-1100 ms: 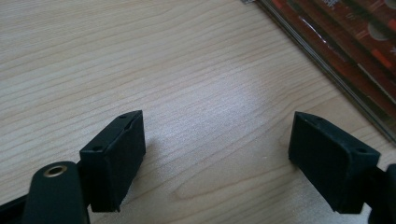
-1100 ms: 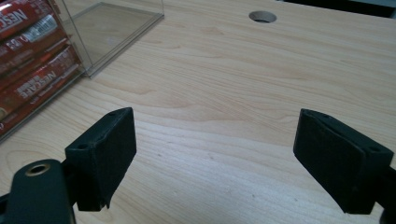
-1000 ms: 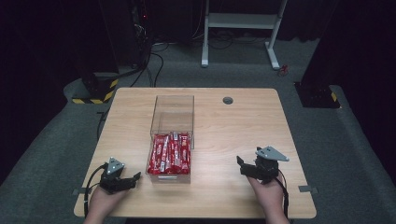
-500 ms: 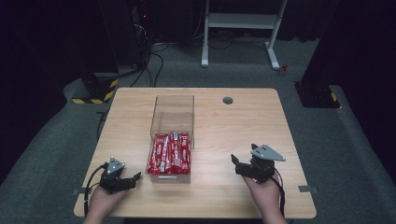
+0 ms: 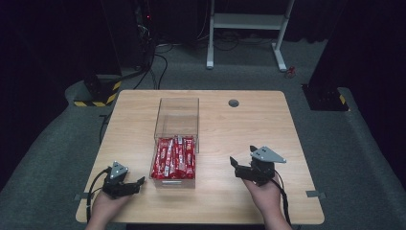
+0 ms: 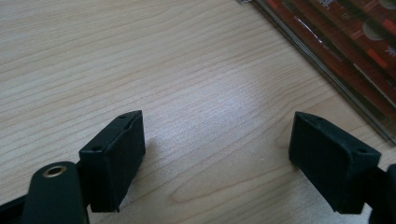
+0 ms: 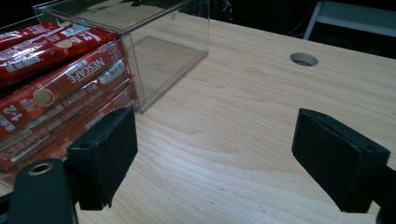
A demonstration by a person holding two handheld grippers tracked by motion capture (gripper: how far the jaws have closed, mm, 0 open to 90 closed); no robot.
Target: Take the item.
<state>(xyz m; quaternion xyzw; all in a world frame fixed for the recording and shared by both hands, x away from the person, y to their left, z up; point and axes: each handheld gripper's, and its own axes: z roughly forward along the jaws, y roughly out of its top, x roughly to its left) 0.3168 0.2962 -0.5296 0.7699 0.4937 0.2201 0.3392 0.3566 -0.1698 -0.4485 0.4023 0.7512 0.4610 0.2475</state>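
A clear plastic box (image 5: 176, 127) stands in the middle of the wooden table (image 5: 239, 124); its near half is packed with red Nescafe sachets (image 5: 174, 157). The far half is empty. My left gripper (image 5: 136, 184) rests near the table's front left, open, jaws pointing at the box's near corner (image 6: 369, 112) with bare wood between them. My right gripper (image 5: 235, 165) is held to the right of the box, open, nothing between its jaws. In the right gripper view the sachets (image 7: 51, 79) and the box's clear wall (image 7: 163, 51) lie ahead to the left.
A round cable hole (image 5: 233, 103) sits in the table's far side, also visible in the right gripper view as a hole (image 7: 303, 59). Beyond the table stand a white desk frame (image 5: 246, 24) and dark equipment with cables on grey carpet.
My right gripper has moved left, toward the box. The left gripper has stayed in place.
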